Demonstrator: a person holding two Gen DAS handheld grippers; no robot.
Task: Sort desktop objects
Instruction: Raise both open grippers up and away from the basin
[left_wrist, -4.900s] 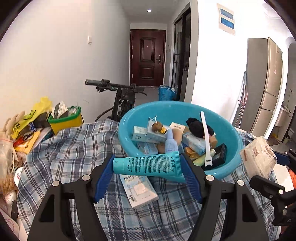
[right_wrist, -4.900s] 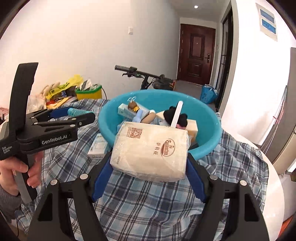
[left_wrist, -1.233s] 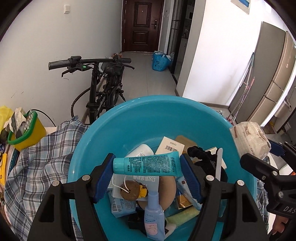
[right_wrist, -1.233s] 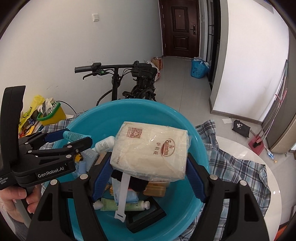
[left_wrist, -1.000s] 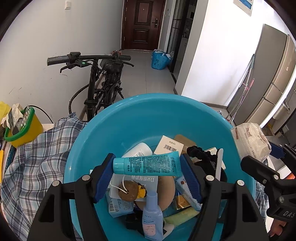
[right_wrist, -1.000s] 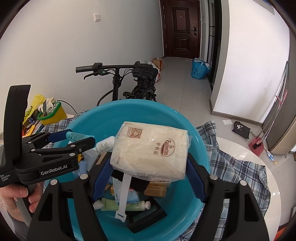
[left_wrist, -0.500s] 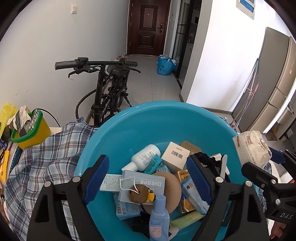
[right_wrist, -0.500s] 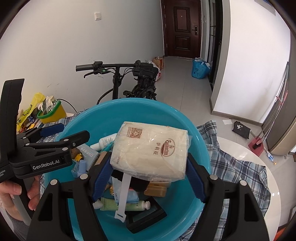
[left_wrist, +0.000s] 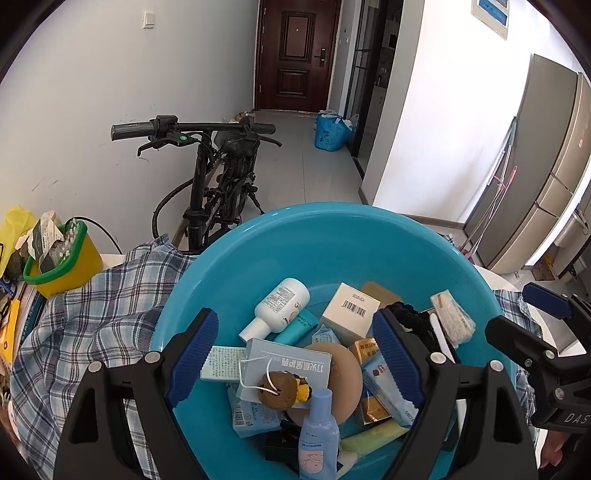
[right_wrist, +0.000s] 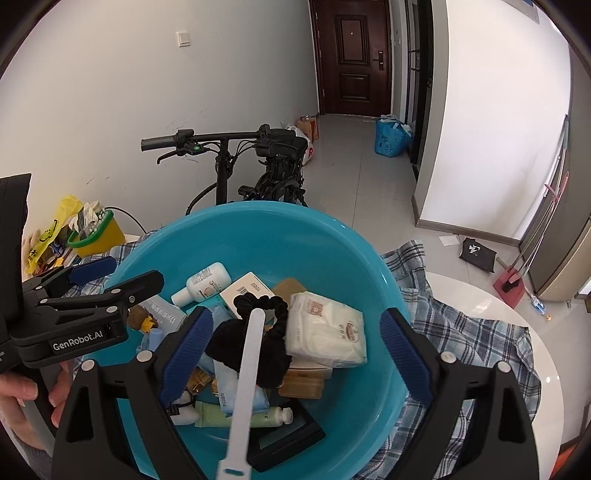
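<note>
While above the basin, both grippers' jaws spread, empty.

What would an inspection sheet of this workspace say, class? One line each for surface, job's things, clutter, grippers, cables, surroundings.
Surface: round white table under a plaid cloth.
Job's things: blue basin holds tissue pack, teal tube, white bottle, black scrunchie.
Clutter: yellow tub with a green rim at the table's left edge.
Grippers: left gripper and right gripper both open, above the basin.
Cables: dark cord by the tub.
Surroundings: bicycle, brown door.
</note>
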